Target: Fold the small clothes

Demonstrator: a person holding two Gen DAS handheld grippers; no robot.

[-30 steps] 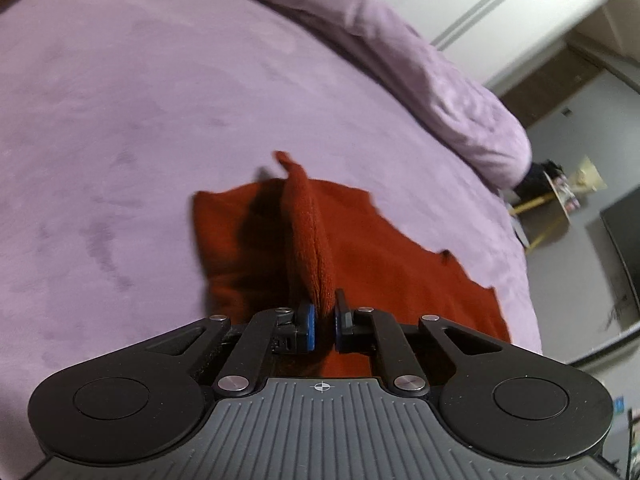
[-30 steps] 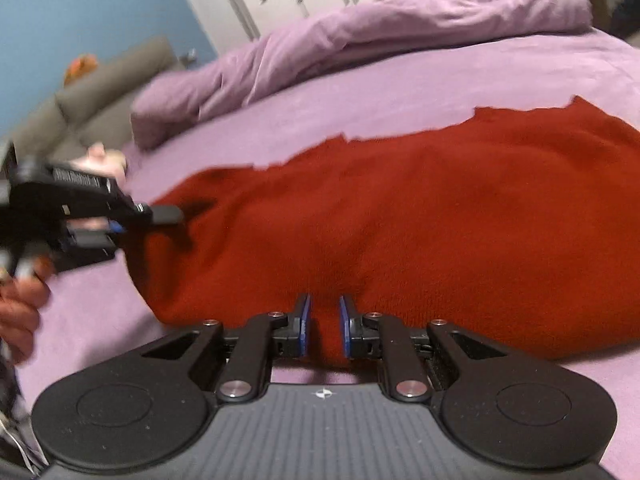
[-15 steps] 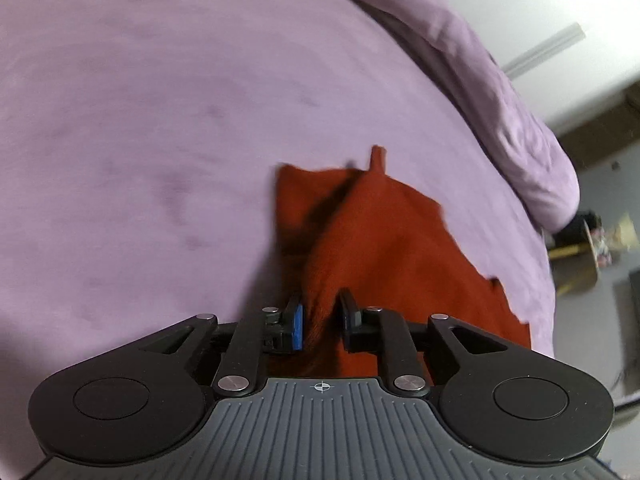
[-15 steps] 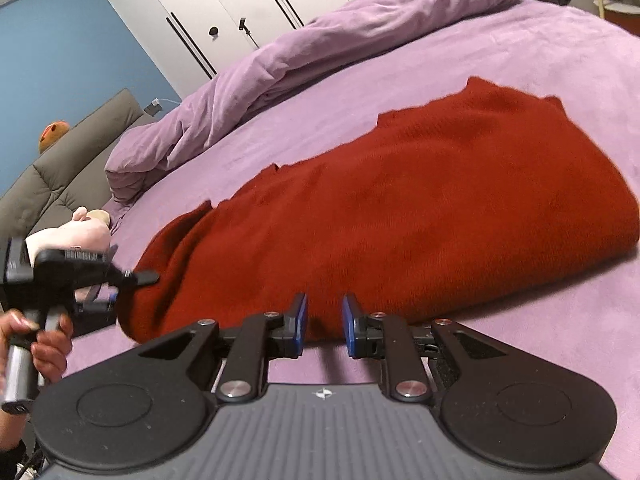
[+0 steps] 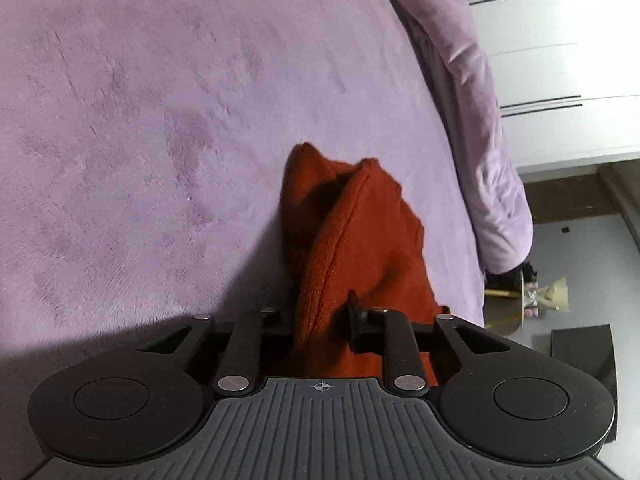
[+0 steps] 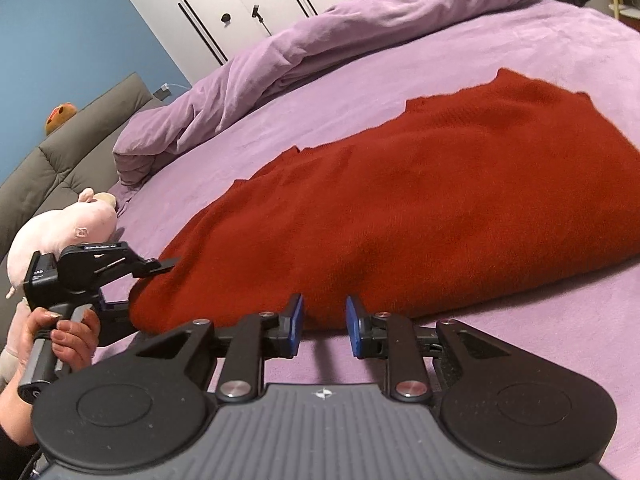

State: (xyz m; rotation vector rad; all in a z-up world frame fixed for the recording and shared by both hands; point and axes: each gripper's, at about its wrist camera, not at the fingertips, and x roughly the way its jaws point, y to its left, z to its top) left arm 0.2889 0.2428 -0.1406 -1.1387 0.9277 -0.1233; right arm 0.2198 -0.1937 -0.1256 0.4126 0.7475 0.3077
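A rust-red knit garment lies folded on the purple bed cover. My left gripper has its jaws around a thick bunch of the garment's end; cloth fills the gap. The left gripper also shows in the right wrist view, at the garment's left end, held by a hand. My right gripper is open and empty, just in front of the garment's near edge, with nothing between its blue pads.
A bunched purple duvet lies along the far side of the bed. A pink plush toy sits at the left by a grey sofa. White wardrobe doors stand beyond the bed edge.
My right gripper opened and pulled back off the garment's near edge. My left gripper's jaws spread wider around the bunched end as it swung round. The garment now lies flatter.
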